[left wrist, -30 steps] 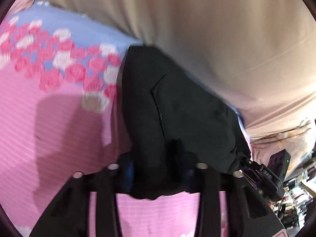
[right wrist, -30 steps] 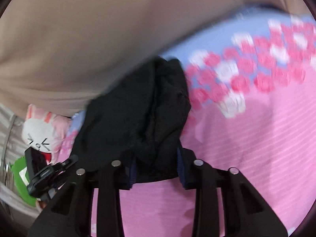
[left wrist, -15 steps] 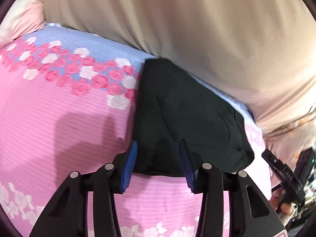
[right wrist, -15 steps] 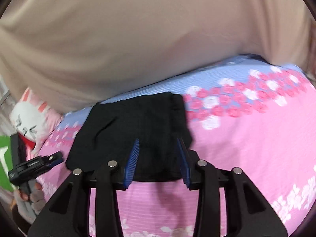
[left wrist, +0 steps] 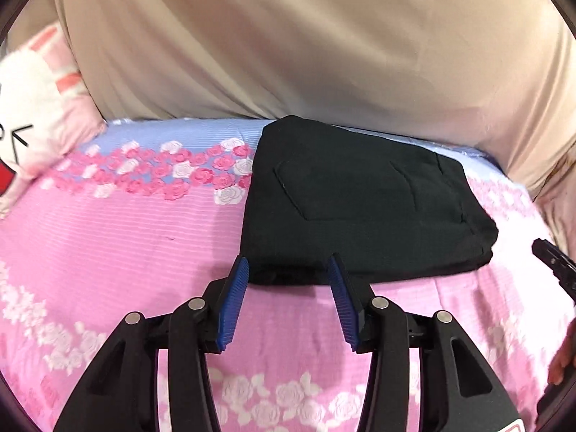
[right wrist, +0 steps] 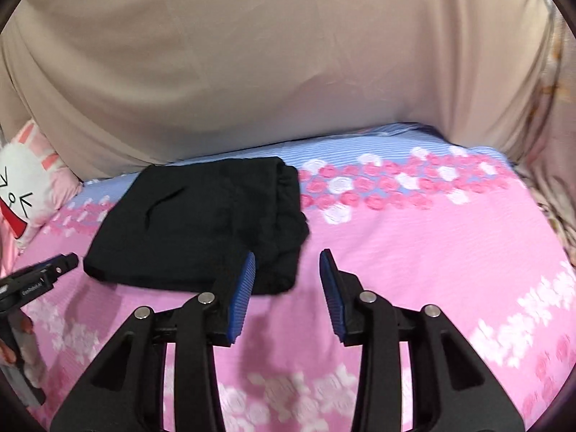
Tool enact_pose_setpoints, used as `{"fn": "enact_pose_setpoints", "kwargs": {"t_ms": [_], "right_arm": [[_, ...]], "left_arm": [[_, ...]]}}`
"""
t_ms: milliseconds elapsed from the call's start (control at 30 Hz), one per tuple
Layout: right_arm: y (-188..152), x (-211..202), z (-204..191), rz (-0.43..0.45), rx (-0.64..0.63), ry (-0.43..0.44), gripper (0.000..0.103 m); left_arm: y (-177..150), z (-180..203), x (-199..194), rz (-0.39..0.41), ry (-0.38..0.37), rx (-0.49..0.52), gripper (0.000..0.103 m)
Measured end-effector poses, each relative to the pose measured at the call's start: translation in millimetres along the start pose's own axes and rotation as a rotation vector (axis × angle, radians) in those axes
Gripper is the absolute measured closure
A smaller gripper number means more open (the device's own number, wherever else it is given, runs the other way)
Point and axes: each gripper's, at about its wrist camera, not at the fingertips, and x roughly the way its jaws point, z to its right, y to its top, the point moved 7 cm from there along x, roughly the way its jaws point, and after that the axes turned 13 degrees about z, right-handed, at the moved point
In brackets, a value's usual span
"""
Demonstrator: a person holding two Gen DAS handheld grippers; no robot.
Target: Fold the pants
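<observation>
Now folded black pants (left wrist: 360, 212) flat on pink bedsheet (left wrist: 118, 244), both grippers empty.

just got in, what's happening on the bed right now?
A person holds a hand-held gripper in each hand. The black pants lie folded in a compact bundle on the pink floral bedsheet. The left hand-held gripper and the right hand-held gripper are both open, holding nothing, at the bundle's near edge. The fold looks done.

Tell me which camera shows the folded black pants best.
The left wrist view: the pants fill its centre, with the pocket stitching and near fold edge clear. The right wrist view shows the same pants smaller, off to the left, their bunched right edge visible, partly behind one finger of the right tongs.
</observation>
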Motion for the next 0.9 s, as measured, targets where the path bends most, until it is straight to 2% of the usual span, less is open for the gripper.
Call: {"fn": "enact_pose_setpoints", "kwargs": {"t_ms": [267, 400, 533, 667, 733, 767, 833, 900], "right_arm": [[-30, -26, -8, -0.021, 0.013, 0.015, 0.064], [-42, -31, -16, -0.040, 0.002, 0.035, 0.063], [-39, -28, -15, -0.052, 0.028, 0.057, 0.062], [-30, -17, -7, -0.057, 0.049, 0.056, 0.053], [-26, -8, -4, -0.072, 0.075, 0.078, 0.050], [-23, 0, -2, -0.083, 0.096, 0.092, 0.045], [-19, 15, 4, -0.107, 0.140, 0.116, 0.037], [-14, 30, 9, -0.130, 0.185, 0.133, 0.028]], "left_arm": [[-18, 6, -28, 0.022, 0.079, 0.062, 0.055], [-28, 11, -40, 0.015, 0.066, 0.058, 0.054], [-29, 11, -41, 0.012, 0.064, 0.046, 0.053], [-25, 8, -36, 0.012, 0.072, 0.042, 0.051], [-23, 5, -31, 0.006, 0.070, 0.031, 0.043], [-23, 2, -27, -0.001, 0.063, 0.016, 0.041], [-20, -7, -17, -0.031, 0.017, -0.053, 0.035], [-16, -15, -9, -0.056, -0.052, -0.142, 0.034]]}}
